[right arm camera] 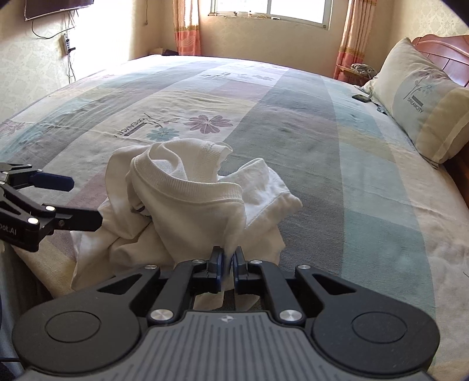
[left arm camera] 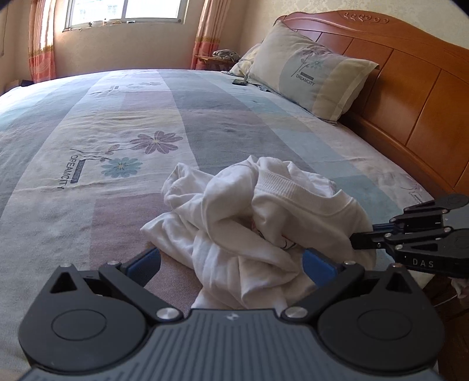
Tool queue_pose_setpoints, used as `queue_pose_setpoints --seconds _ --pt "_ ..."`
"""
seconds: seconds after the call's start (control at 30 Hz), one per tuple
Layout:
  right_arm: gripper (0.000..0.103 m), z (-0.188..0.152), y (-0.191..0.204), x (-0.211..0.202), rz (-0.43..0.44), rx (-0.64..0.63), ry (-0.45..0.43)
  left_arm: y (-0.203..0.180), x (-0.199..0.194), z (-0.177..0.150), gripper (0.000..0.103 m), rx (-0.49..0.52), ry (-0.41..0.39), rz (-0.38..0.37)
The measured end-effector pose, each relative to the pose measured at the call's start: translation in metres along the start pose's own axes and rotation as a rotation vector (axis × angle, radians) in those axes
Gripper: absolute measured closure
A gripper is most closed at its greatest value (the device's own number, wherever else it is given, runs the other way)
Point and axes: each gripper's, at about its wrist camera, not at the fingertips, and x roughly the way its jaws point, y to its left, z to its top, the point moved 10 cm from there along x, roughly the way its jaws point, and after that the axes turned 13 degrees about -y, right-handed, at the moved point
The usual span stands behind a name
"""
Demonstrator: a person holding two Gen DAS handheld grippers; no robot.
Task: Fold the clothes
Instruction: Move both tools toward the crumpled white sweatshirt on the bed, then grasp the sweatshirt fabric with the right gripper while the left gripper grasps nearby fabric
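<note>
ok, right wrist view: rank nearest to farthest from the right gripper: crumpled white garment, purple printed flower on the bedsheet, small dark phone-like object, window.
1. Crumpled white garment: pinched in the right gripper.
2. Purple printed flower: mid-bed, beyond the garment.
3. Small dark phone-like object: far right, by the pillow.
4. Window: back wall.

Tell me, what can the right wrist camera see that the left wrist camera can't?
Only the right wrist view shows the wall TV, its cables, and the right gripper pinching the white shirt. Only the left wrist view shows the wide headboard and the open left gripper around the cloth. Both show the bed, pillow, window, curtains and small dark phone-like object.
</note>
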Motion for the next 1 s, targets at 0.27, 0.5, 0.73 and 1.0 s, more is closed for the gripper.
queue_pose_setpoints --seconds 0.27,0.5,0.73,1.0 --pt "0.082 0.002 0.002 0.031 0.163 -0.066 0.135 0.005 0.037 0.004 0.001 0.106 0.114 -0.133" --pt "0.078 0.003 -0.006 0.048 0.302 -0.019 0.320 0.005 0.056 0.005 0.004 0.125 0.236 -0.278" --pt "0.067 0.002 -0.002 0.045 0.296 0.047 0.433 -0.001 0.047 0.021 0.017 0.206 0.372 -0.299" --pt "0.059 0.023 0.000 0.029 0.246 0.118 0.492 0.007 0.041 0.055 0.031 0.258 0.500 -0.266"
